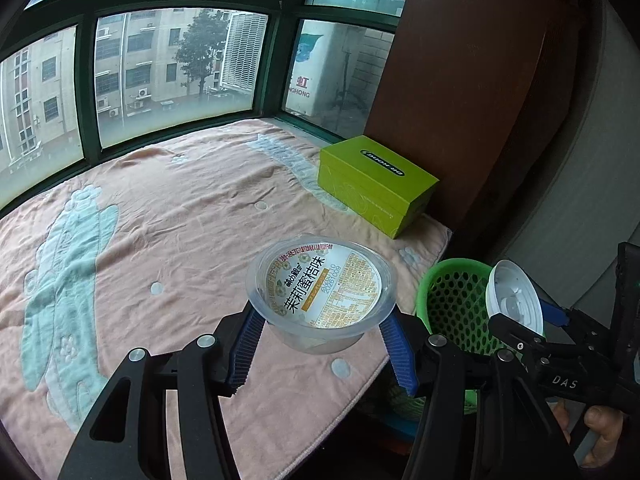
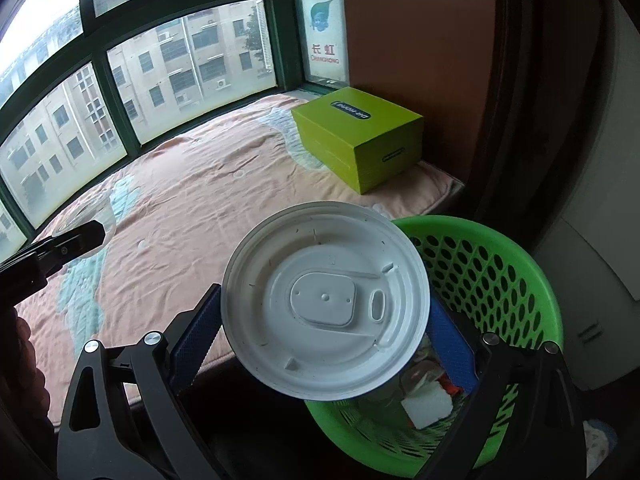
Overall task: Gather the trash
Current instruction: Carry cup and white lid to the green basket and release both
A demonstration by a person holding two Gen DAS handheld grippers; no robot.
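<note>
Left gripper (image 1: 322, 344) held clear plastic cup (image 1: 322, 296) tight between blue pads, printed lid facing up. Cup hung over blanket edge, just left of green basket (image 1: 452, 300). Right gripper (image 2: 326, 332) pinched white round lid (image 2: 326, 304) by its rim, lid over near-left rim of basket (image 2: 520, 264). Some scraps lay inside basket. Pink blanket (image 2: 192, 208) spread left of basket. Green box (image 2: 360, 140) sat behind basket, on blanket by brown wall. Windows (image 1: 172, 68) farthest behind.
</note>
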